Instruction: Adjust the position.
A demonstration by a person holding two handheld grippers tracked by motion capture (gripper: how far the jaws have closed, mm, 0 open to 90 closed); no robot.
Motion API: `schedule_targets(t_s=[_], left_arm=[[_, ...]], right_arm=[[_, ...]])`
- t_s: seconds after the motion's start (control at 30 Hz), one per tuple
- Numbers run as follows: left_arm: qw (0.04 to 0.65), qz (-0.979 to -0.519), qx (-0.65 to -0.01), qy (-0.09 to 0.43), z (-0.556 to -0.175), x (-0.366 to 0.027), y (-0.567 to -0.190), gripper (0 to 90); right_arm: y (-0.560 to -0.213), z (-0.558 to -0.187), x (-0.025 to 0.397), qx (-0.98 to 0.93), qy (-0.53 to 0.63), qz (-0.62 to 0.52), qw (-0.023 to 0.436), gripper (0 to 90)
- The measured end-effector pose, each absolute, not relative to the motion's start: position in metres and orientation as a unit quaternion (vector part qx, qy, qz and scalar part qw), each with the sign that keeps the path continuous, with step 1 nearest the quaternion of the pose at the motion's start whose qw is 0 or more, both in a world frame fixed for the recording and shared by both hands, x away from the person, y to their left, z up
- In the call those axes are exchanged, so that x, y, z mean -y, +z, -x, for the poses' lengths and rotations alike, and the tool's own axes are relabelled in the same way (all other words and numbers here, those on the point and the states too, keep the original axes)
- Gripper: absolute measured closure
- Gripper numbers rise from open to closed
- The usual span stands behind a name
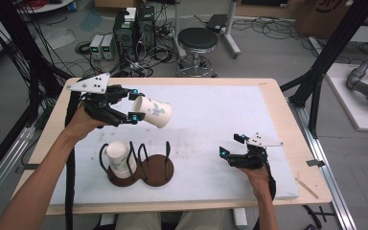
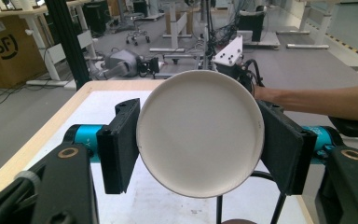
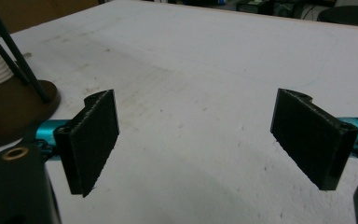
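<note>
Your left gripper (image 1: 133, 104) squeezes a paper cup (image 1: 153, 112) tight between its two jaws. The cup lies on its side in the air, above and behind the cup rack (image 1: 141, 170). Its bottom faces your gripper and its mouth points away to the right. Your right gripper (image 1: 232, 145) is wide open and holds nothing, resting on the white mat (image 1: 211, 115), right of the rack.

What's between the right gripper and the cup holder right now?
Nothing: in the high view, bare white mat separates the right gripper from the cup holder.
</note>
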State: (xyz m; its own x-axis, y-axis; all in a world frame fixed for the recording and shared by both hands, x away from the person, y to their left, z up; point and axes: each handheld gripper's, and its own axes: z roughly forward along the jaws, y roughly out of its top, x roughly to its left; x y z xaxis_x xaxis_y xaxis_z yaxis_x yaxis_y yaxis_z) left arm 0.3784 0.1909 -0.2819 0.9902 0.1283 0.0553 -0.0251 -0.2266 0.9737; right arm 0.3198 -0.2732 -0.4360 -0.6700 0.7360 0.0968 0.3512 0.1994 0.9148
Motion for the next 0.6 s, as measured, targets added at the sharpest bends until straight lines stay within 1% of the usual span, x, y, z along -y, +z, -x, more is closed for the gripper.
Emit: schedule_targets(t_s=[0.13,0.33,0.47,0.6], left_arm=[[0.620,-0.781,-0.033,0.063,-0.379,-0.192,-0.282,34.6],[0.625,-0.777,-0.038,0.065,-0.378,-0.195,-0.280,34.5],[0.626,-0.776,-0.039,0.065,-0.378,-0.194,-0.280,34.6],[0.625,-0.777,-0.041,0.063,-0.380,-0.191,-0.282,34.6]], right_arm=[[-0.426,-0.320,0.272,-0.754,0.527,-0.349,0.181,15.5],[-0.408,-0.324,0.270,-0.765,0.546,-0.305,0.151,15.5],[-0.396,-0.327,0.268,-0.771,0.551,-0.285,0.145,15.5],[-0.376,-0.331,0.264,-0.778,0.558,-0.253,0.140,15.5]])
